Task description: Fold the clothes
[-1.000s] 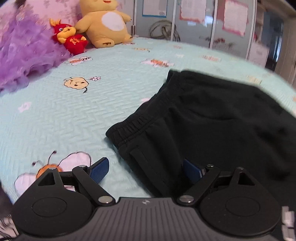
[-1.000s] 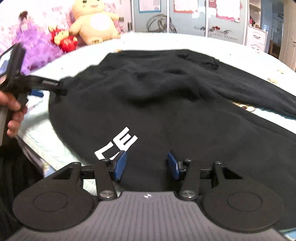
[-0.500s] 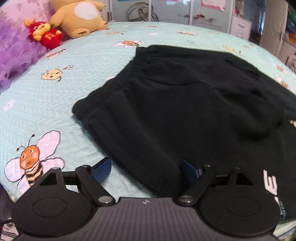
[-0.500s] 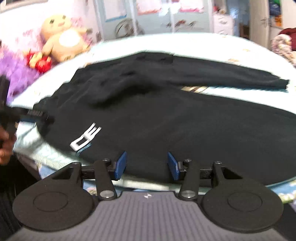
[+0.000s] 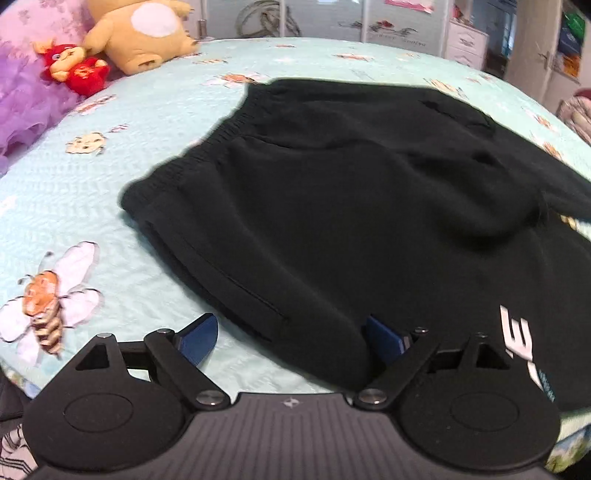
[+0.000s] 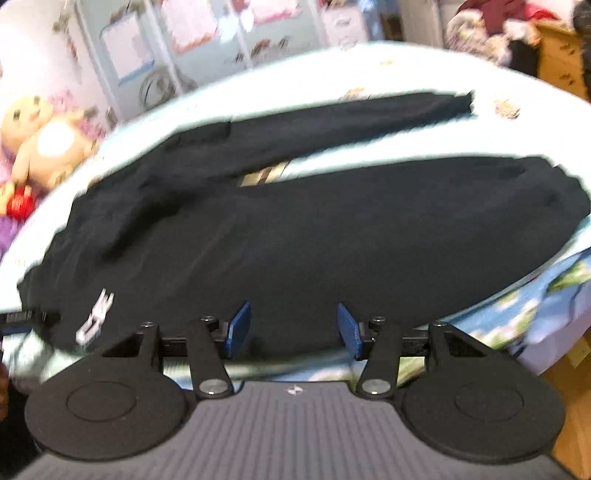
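Black trousers (image 6: 295, 229) lie flat on the bed (image 5: 110, 177), long axis running frame left to right, both legs apart. Left gripper (image 5: 288, 332) spread near the waistband; right gripper (image 6: 291, 328) spread at the near leg's edge.

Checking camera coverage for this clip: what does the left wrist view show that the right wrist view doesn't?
Only the left wrist view shows the elastic waistband, the bee print on the bedspread and the open left gripper.

Only the right wrist view shows both trouser legs stretched out to their ends and the open right gripper.

Both show the black trousers, their white lettering and the yellow plush toy.
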